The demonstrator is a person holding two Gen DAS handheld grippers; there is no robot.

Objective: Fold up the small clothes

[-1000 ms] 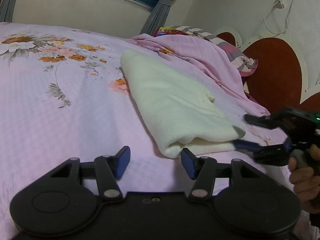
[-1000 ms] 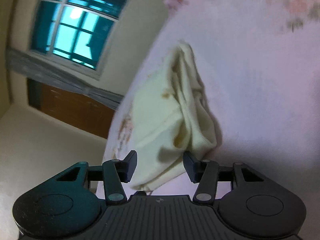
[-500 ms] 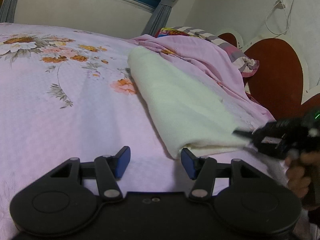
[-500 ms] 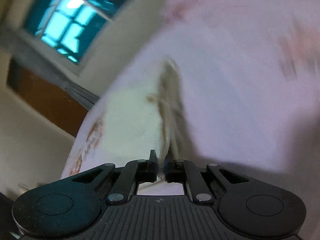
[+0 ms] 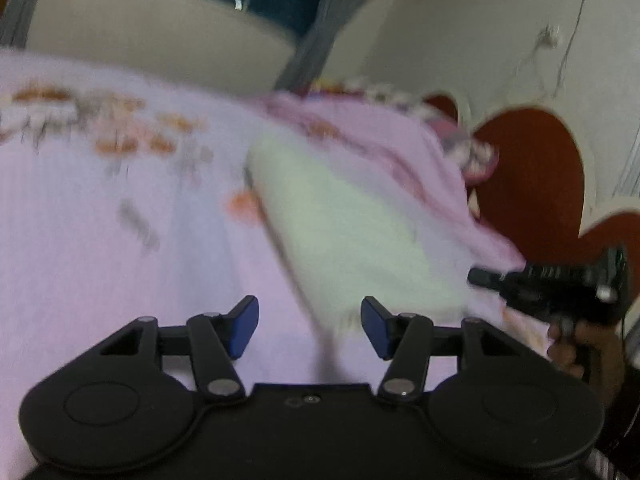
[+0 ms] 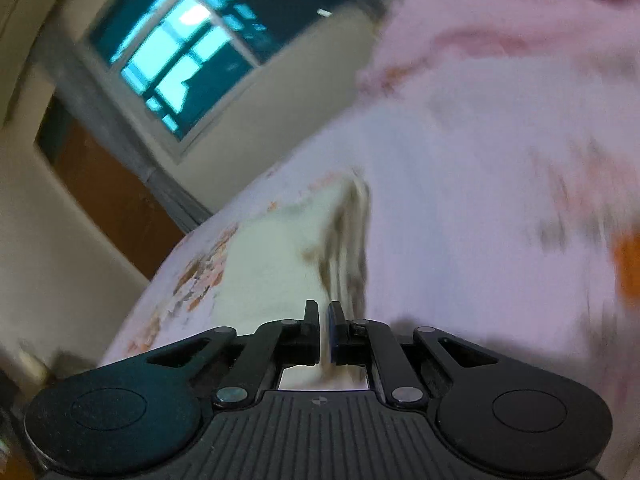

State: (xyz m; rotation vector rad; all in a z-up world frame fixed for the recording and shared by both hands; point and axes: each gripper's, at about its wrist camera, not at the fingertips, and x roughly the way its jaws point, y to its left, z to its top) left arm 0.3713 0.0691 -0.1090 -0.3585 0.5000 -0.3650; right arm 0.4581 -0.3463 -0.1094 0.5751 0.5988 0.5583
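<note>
A folded cream garment (image 5: 352,232) lies on the pink floral bedsheet (image 5: 100,240). My left gripper (image 5: 308,326) is open and empty, just in front of the garment's near edge. My right gripper (image 6: 324,318) is shut on the garment's edge (image 6: 280,252), with cloth pinched between its pads. In the left wrist view the right gripper (image 5: 480,276) shows at the garment's right end, held by a hand. Both views are blurred by motion.
A crumpled pink blanket (image 5: 380,140) and a striped pillow lie behind the garment. A red and white headboard (image 5: 532,176) stands at the right. A window (image 6: 192,48) and a wooden door (image 6: 108,196) are on the far wall.
My right gripper has closed on the garment's edge and is moving with it. The left gripper stays open while its view shifts and blurs.
</note>
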